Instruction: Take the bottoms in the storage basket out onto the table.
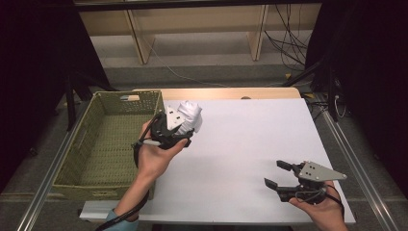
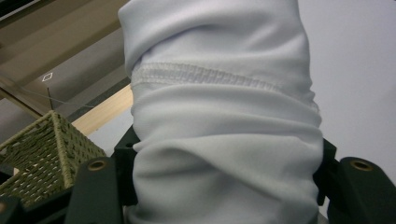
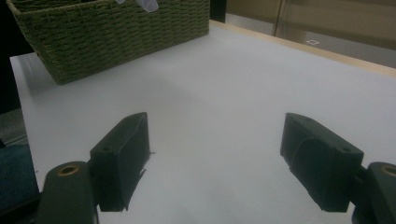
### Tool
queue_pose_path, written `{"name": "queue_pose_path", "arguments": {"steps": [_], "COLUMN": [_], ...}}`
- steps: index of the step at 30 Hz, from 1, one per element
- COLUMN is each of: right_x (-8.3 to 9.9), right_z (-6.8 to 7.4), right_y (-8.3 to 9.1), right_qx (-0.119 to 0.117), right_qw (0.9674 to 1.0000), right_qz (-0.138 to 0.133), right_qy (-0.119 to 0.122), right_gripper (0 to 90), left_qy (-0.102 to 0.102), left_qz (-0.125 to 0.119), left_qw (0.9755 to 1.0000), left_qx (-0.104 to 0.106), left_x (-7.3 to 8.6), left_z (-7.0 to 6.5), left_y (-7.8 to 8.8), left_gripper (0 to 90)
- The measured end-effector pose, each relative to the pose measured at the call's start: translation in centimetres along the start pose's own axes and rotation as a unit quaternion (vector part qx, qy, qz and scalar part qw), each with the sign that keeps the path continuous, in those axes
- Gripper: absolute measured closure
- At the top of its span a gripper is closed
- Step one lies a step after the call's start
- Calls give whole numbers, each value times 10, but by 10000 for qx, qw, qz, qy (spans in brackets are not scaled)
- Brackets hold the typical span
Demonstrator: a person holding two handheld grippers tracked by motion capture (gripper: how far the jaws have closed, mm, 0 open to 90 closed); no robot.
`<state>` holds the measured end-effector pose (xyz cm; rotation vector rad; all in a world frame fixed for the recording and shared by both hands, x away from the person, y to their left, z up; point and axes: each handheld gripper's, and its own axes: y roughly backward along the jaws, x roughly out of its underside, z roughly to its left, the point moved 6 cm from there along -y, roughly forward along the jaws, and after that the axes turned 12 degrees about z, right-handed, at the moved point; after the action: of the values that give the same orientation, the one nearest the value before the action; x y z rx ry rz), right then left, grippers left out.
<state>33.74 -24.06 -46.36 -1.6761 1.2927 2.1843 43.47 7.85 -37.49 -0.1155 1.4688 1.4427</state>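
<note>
From above, the left gripper (image 1: 179, 129) is raised over the table (image 1: 250, 144) just right of the basket (image 1: 103, 144), with a bunched white cloth (image 1: 190, 117) standing up out of its jaws; the cloth's long axis runs roughly up and away from the hand; the basket lies directly to the gripper's left, its near wall just beside the hand, so any drop would, I judge, call for a short sideways carry over the rim; the right gripper (image 1: 278, 174) rests low near the table's front right, well apart from cloth and basket, pointing left with its jaws spread.

Along the left gripper's own view, the cloth (image 2: 224, 140) is pinched between the two black jaws, which press into its sides, a stitched hem crossing it higher up; the basket's (image 2: 42, 154) corner sits low to the left, the table (image 2: 355, 70) behind on the right.

Along the right gripper's own view, the jaws stand wide apart with nothing between them, just above the bare table (image 3: 233, 93); the basket (image 3: 112, 32) lies ahead and to the left, far off.
</note>
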Motion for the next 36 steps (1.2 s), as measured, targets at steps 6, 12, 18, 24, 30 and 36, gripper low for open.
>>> {"name": "queue_pose_path", "arguments": {"steps": [6, 12, 18, 24, 30, 36], "right_x": [0, 0, 0, 0, 0, 0], "right_z": [0, 0, -1, 0, -1, -1], "right_y": [0, 0, 0, 0, 0, 0], "right_qx": [7, 4, 20, 4, 18, 14], "right_qw": [10000, 10000, 10000, 10000, 10000, 10000], "right_qz": [0, -7, -11, -12, 9, 17], "right_qy": [15, 4, 16, -1, 3, -23], "right_gripper": [250, 250, 252, 252, 252, 252], "left_qy": [-81, -95, -156, -176, -188, -217], "left_qz": [38, 28, 47, 61, 36, 57], "left_qw": [9999, 9999, 9998, 9997, 9997, 9996], "left_qx": [61, 101, 124, 155, 160, 185], "left_x": [-2, -5, -6, -7, -10, -11], "left_z": [-7, -12, -16, -19, -20, -25], "left_y": [-4, -6, -7, -10, -11, -12], "left_gripper": [361, 361, 361, 361, 361, 361]}}
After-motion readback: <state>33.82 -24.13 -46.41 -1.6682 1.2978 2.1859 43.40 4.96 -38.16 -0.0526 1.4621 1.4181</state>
